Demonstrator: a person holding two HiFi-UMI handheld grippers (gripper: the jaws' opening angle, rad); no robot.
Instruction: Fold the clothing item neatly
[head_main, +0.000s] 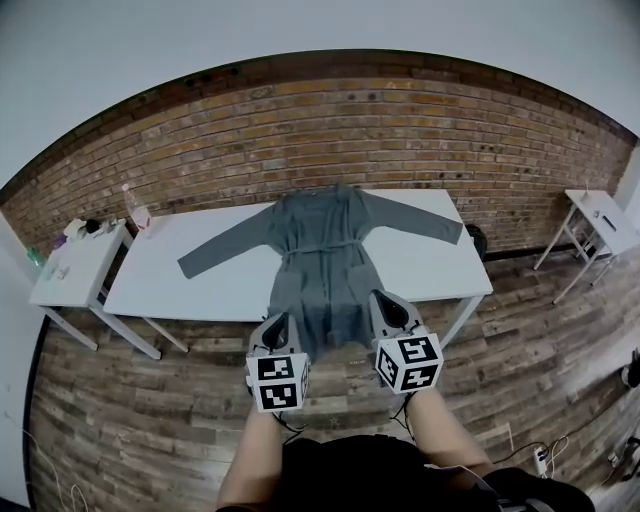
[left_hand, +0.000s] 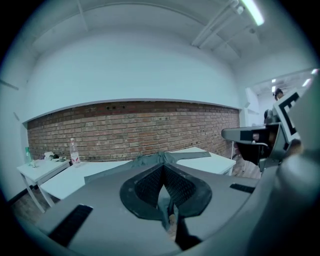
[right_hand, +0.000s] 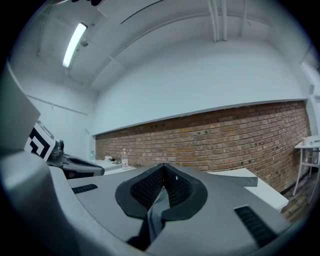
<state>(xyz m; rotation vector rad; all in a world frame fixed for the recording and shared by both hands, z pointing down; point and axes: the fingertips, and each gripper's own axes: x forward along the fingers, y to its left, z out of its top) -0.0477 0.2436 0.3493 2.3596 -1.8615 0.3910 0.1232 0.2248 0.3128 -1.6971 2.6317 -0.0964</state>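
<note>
Down at the near edge of the long white table (head_main: 200, 285), much is hidden from my head view: my two marker cubes (head_main: 277, 382) and the gripper bodies cover the hem of the grey robe (head_main: 322, 250) where it hangs off the edge, so the jaw tips cannot be seen from above. Things on the left side table (head_main: 75, 265) are too small to name, apart from a green bottle (head_main: 36, 259), and the right side table (head_main: 600, 215) is cut off by the frame's edge

I count one robe, with two sleeves (head_main: 225, 248) spread to left and right and one belt (head_main: 325, 246) across the waist; three tables; one clear bottle (head_main: 139, 214) at the far left corner of the long one; two grippers

The robe lies spread flat down the middle of the table, collar at the far side by the brick wall (head_main: 420, 130), hem toward me. My left gripper (left_hand: 163, 192) has its jaws pressed together on a fold of grey cloth at the hem's left corner; the cloth runs down between the ribbed pads and out below them. My right gripper (right_hand: 161, 190) is likewise clamped tight on the hem's right corner, a strip of cloth pinched between its pads. Both sit side by side, just off the table's near edge
</note>
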